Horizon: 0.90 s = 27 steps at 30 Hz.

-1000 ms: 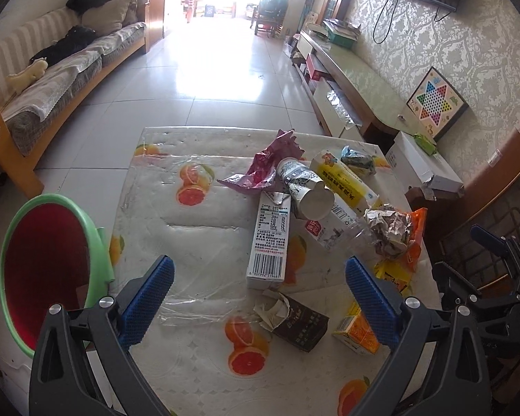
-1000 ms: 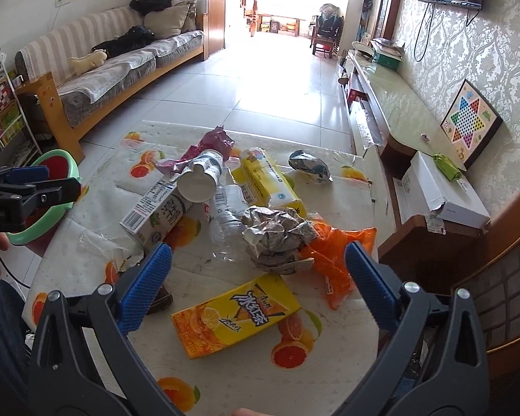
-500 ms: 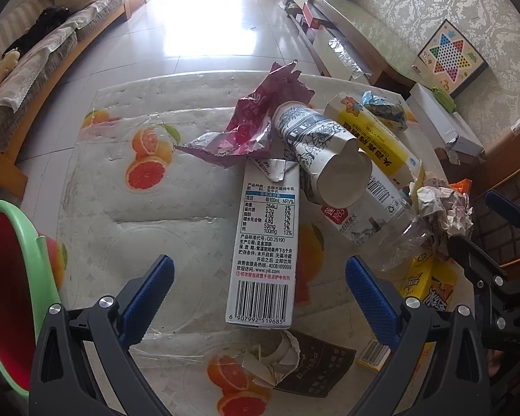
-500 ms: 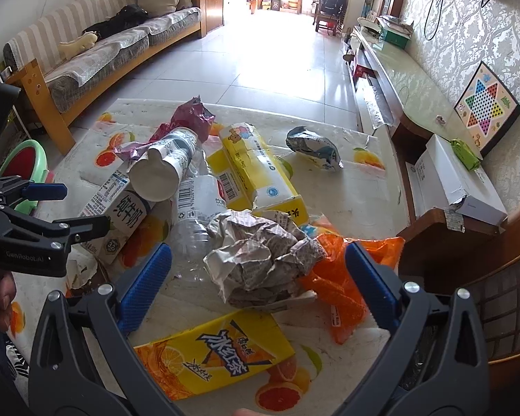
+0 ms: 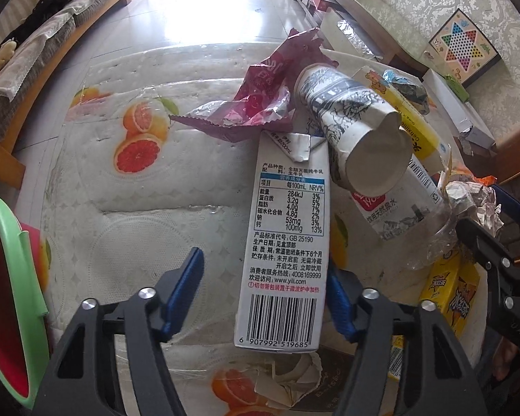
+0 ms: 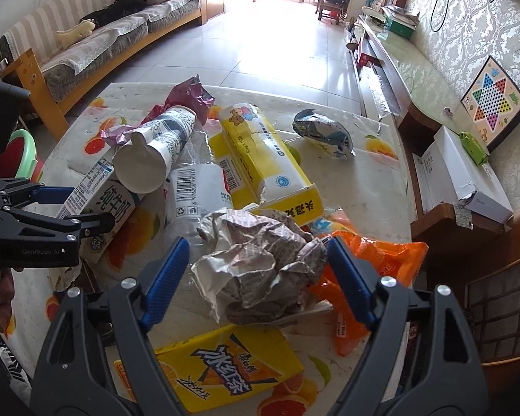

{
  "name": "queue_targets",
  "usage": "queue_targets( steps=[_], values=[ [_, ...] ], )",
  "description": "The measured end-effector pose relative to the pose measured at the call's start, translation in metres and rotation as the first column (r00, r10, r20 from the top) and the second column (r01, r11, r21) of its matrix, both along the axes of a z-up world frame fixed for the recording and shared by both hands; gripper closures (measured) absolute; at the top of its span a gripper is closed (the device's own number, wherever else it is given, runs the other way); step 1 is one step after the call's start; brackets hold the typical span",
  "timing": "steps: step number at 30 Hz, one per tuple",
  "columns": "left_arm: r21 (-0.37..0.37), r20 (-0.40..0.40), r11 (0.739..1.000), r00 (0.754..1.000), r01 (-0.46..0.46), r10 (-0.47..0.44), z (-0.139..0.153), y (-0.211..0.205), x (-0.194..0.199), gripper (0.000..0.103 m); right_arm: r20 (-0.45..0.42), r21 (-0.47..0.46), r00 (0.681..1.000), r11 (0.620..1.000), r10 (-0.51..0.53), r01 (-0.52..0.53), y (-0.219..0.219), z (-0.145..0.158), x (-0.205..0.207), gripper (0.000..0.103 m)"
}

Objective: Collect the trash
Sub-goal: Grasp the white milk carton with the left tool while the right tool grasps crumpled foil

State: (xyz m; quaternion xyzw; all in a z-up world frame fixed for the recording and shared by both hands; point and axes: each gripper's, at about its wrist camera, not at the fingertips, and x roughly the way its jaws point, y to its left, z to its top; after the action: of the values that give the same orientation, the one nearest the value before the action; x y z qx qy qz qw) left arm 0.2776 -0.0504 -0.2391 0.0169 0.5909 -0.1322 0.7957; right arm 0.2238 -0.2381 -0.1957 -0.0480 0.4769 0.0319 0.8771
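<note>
Trash covers the table (image 5: 86, 180), a fruit-printed cloth under clear film. Beside its left edge stands a green bin (image 5: 3, 298) with a red inside; its contents cannot be made out.

Largest of the pile, a yellow box (image 6: 267, 159) lies behind a clear bottle (image 6: 197, 201) and a paper cup (image 6: 152, 152) on its side, mouth toward the cameras, empty. A milk carton (image 5: 287, 242) lies flat, the cup leaning on its top end. The left tongs (image 5: 263, 298) are closing around the carton's lower end: the right pad sits against its edge, the left pad stands apart. The right tongs (image 6: 256, 280) are closing around a paper wad (image 6: 260, 270), both pads just beside it, neither clearly pressing.

A second ago both tongs gaped wide and hung higher over the heap; they have since dropped close.

Only the right view shows the tea carton (image 6: 225, 367), orange wrapper (image 6: 374, 270) and crumpled packet (image 6: 322, 131) fully; only the left view shows the torn dark box (image 5: 315, 378) under the milk carton's end.
</note>
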Motion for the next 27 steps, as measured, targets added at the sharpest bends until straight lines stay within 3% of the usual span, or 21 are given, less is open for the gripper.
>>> queue_targets(
  steps=[1, 2, 5, 15, 27],
  values=[
    [0.004, -0.003, 1.000, 1.000, 0.004, -0.004, 0.000, 0.000, -0.001, 0.060, -0.011, 0.002, 1.000, 1.000, 0.001, -0.001, 0.000, -0.001, 0.000, 0.047],
    [0.011, -0.006, 1.000, 1.000, 0.010, -0.009, -0.001, -0.001, -0.002, 0.066, -0.012, 0.012, 1.000, 1.000, 0.001, -0.001, 0.000, 0.000, 0.000, 0.050],
    [0.015, 0.005, 1.000, 1.000, 0.013, -0.013, 0.003, 0.000, -0.005, 0.067, -0.004, 0.023, 1.000, 1.000, 0.006, -0.006, 0.000, 0.003, -0.003, 0.055],
    [0.024, 0.092, 1.000, 0.996, -0.010, 0.008, 0.037, 0.019, -0.014, 0.067, 0.054, 0.045, 0.998, 0.999, 0.016, -0.018, 0.007, 0.033, -0.013, 0.056],
    [-0.040, 0.180, 0.998, 0.981, -0.058, 0.064, 0.085, 0.049, -0.049, 0.067, 0.127, 0.014, 0.992, 1.000, 0.013, -0.015, 0.019, 0.076, -0.048, 0.056]
  ],
)
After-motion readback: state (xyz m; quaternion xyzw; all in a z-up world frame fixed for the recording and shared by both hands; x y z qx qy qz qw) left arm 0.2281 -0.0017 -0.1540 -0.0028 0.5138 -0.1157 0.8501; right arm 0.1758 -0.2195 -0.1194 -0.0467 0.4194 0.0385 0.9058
